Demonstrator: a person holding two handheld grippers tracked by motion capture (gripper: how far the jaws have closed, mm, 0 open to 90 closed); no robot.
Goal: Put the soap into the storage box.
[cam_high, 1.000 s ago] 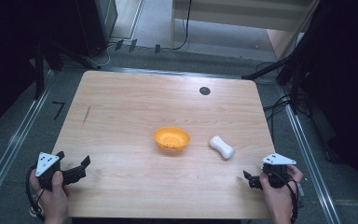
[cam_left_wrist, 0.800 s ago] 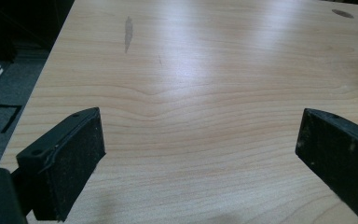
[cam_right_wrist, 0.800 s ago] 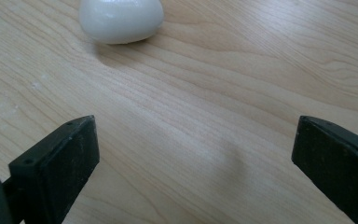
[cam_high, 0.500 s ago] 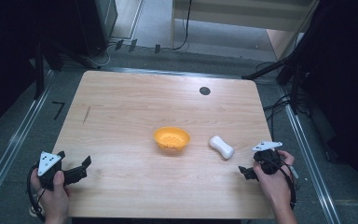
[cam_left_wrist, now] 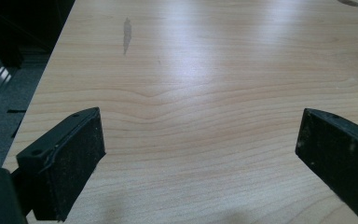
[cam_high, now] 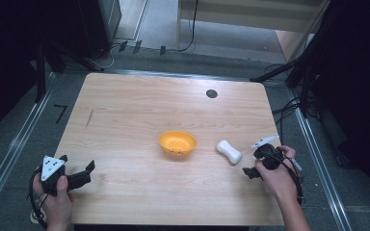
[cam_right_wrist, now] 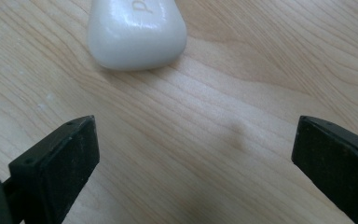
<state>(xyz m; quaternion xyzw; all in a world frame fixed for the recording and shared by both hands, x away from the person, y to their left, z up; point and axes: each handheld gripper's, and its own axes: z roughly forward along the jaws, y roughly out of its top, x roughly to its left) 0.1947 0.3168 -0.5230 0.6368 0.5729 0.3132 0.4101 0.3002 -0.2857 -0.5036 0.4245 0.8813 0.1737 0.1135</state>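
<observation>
A white bar of soap [cam_high: 229, 151] lies on the wooden table [cam_high: 139, 110], just right of an orange bowl [cam_high: 177, 143] near the middle. My right gripper [cam_high: 252, 162] is open and hovers low just right of the soap, tilted toward it. In the right gripper view the soap [cam_right_wrist: 135, 32] lies ahead and slightly left, beyond the wide-apart jaws of the right gripper [cam_right_wrist: 196, 168], with bare wood between them. My left gripper [cam_high: 77, 162] stays open near the front left corner; the left gripper [cam_left_wrist: 200, 163] faces bare tabletop.
A small dark round hole [cam_high: 211, 93] sits near the table's far edge. A dark streak [cam_left_wrist: 127, 32] marks the wood at the left. Metal rails [cam_high: 318, 159] and cables run along both sides of the table, over a dark floor.
My right gripper has moved forward and left from the table's front right edge, closing in on the soap. The left gripper has barely shifted.
</observation>
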